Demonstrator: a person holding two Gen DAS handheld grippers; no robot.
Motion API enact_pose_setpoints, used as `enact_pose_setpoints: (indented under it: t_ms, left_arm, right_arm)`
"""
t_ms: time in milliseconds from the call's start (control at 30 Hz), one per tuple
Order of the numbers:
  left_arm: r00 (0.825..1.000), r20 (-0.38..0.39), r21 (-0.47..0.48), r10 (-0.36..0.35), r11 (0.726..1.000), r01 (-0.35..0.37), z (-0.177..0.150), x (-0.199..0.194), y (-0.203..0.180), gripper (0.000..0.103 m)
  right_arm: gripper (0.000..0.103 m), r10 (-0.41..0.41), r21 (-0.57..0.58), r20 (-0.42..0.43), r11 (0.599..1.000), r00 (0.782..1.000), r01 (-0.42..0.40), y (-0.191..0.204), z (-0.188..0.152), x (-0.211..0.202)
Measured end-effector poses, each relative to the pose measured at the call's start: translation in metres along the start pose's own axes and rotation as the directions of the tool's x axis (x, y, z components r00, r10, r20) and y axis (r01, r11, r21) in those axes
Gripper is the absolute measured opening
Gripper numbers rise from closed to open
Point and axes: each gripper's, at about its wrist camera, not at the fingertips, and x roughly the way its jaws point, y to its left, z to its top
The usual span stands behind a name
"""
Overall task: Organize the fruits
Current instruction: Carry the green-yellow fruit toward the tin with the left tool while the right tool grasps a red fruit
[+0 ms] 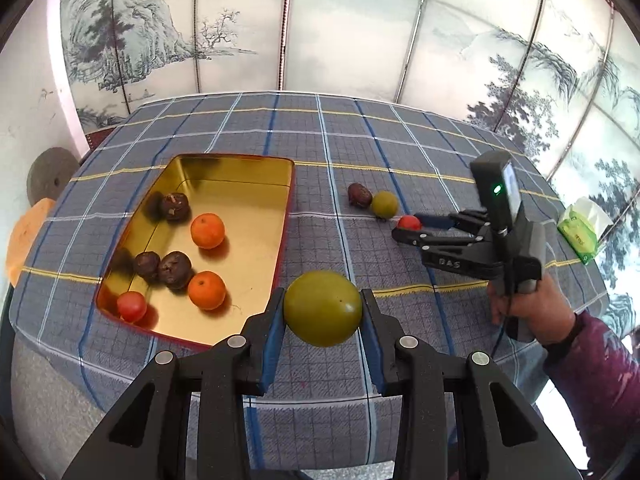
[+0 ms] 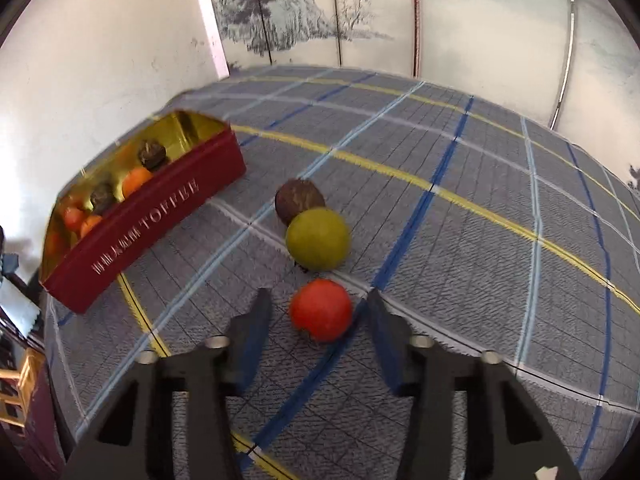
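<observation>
Left hand-held gripper [image 1: 323,295]: clamped! Both blue pads press on the held green fruit [image 1: 322,308], one on each side.
Held green fruit: lower centre of the left wrist view, up off the cloth, just right of the tin's near corner.
Tin [image 1: 286,232]: gold inside, dark red outside, left of centre in the left wrist view, sitting on the counter [image 1: 400,140] under its blue-grey checked cloth.
In the tin: two oranges [image 1: 207,231] [image 1: 207,290], three dark brown fruits [image 1: 175,207] [image 1: 147,266] [image 1: 175,267] and a small red one [image 1: 132,306] in the near corner. The two lower brown ones touch.
Right hand-held gripper [image 2: 318,296]: jaws apart, straddling the red fruit [image 2: 321,310]; in the right wrist view a strip of cloth shows on each side of it.
Red fruit: on the cloth, lower centre of the right wrist view, picture a bit blurred.
Still loose: a loose green fruit [image 2: 318,238] just above the red one, and a loose brown fruit [image 2: 299,200] touching it from behind. All three line up, well apart from the tin.
Person: a hand [image 1: 520,304] grips the right tool's handle at the right edge of the left wrist view, maroon sleeve [image 1: 592,372] below it.
Far right: a green tissue pack [image 1: 582,232] on the cloth.
</observation>
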Motion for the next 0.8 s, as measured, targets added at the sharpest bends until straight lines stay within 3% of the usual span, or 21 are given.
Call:
enact_pose_setpoints:
  t_ms: [400,800]
  left_arm:
    - [0.998,0.015,-0.089,0.065,0.994,-0.064,-0.002,0.002,0.035,0.037]
    - [0.994,-0.001,-0.084,0.106,0.991,-0.106,0.002,0.031,0.056,0.037]
  right_arm:
    - [0.028,-0.016,0.102,0.07,0.995,0.997,0.008,-0.014,-0.021,-0.023]
    - [0.029,-0.009,0.136,0.07,0.991,0.998,-0.001,-0.019,-0.02,-0.022]
